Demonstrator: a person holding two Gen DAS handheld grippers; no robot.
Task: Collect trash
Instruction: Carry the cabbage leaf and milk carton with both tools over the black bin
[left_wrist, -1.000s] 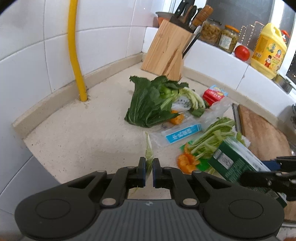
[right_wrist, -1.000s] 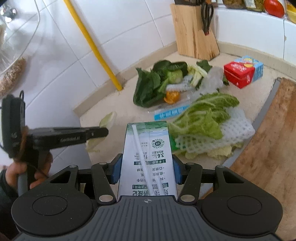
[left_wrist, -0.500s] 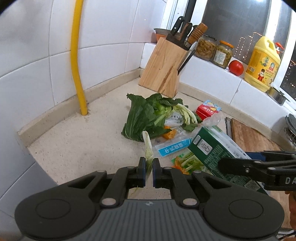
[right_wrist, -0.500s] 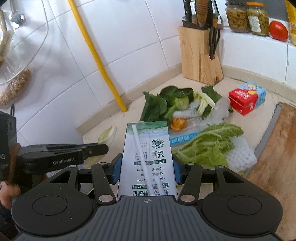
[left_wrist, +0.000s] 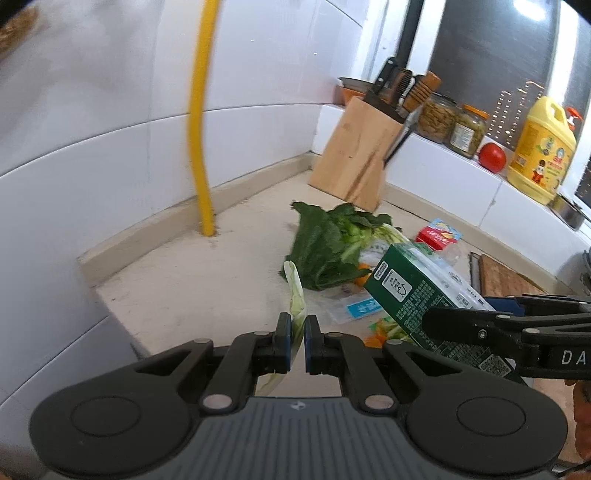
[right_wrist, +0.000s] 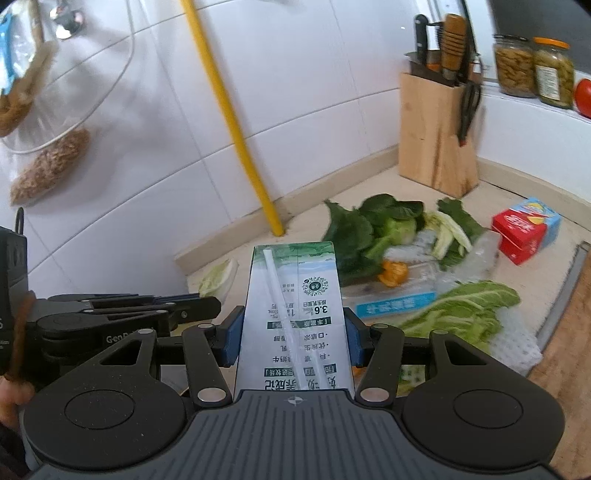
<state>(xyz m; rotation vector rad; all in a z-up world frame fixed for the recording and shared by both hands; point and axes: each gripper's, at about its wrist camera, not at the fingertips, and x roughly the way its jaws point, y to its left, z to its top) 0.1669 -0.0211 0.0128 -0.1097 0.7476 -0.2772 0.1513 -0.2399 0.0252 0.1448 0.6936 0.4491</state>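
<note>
My left gripper is shut on a pale green cabbage leaf, held above the counter's near edge; the leaf also shows in the right wrist view. My right gripper is shut on a green and white milk carton with a straw on its face; the carton also shows in the left wrist view, lifted just right of the left gripper. On the counter lie dark leafy greens, a cabbage piece on white foam net, orange peel, a blue-labelled plastic wrapper and a red and blue carton.
A wooden knife block stands in the back corner. A yellow pipe runs up the tiled wall. Jars, a tomato and a yellow oil bottle sit on the ledge. A wooden cutting board lies at the right.
Both grippers have risen and drawn back from the counter, each keeping its hold. The milk carton has moved closer to the left gripper.
</note>
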